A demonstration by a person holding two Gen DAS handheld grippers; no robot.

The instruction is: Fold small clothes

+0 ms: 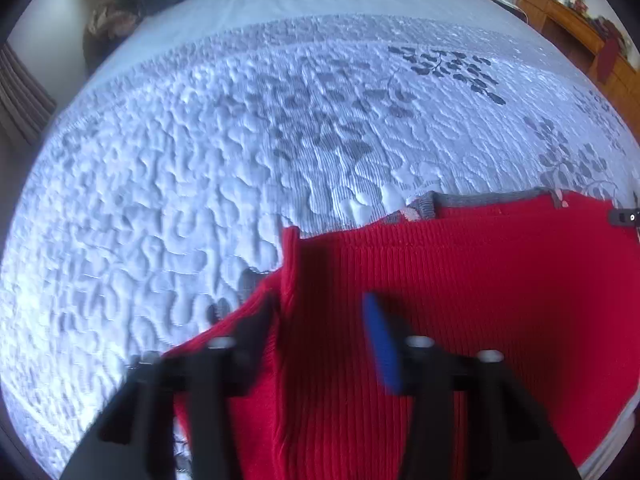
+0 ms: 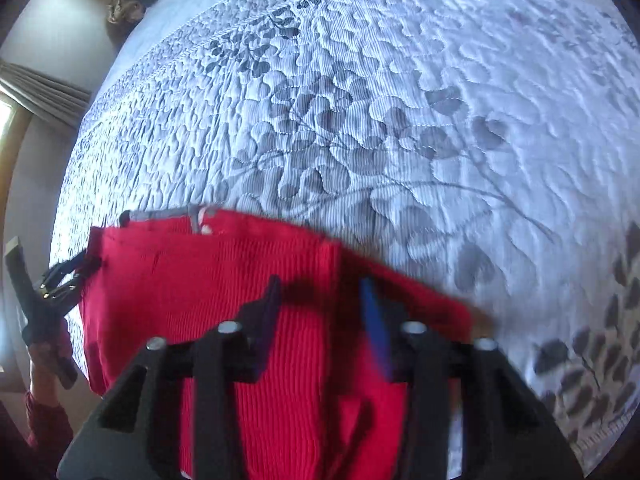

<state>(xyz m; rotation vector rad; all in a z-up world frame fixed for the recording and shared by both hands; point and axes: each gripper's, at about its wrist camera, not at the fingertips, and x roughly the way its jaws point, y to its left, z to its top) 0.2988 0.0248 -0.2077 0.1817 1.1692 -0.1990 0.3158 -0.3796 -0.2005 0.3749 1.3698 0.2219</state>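
A small red ribbed knit garment [image 1: 460, 300] with a grey collar [image 1: 480, 199] lies on the bed near its front edge. My left gripper [image 1: 320, 308] is open, its fingers straddling the garment's left folded edge, just above the cloth. The garment also shows in the right wrist view [image 2: 200, 280]. My right gripper [image 2: 320, 292] is open over the garment's right part, beside a vertical fold edge. The left gripper [image 2: 64, 276] shows at the garment's left side in the right wrist view. The cloth under both grippers is partly hidden.
The bed is covered by a white quilted bedspread [image 1: 200, 160] with grey leaf prints. A wooden desk [image 1: 568, 24] with clutter stands at the far right. Dark items [image 1: 120, 12] sit by the bed's far left corner. A curtain [image 2: 44, 92] hangs at left.
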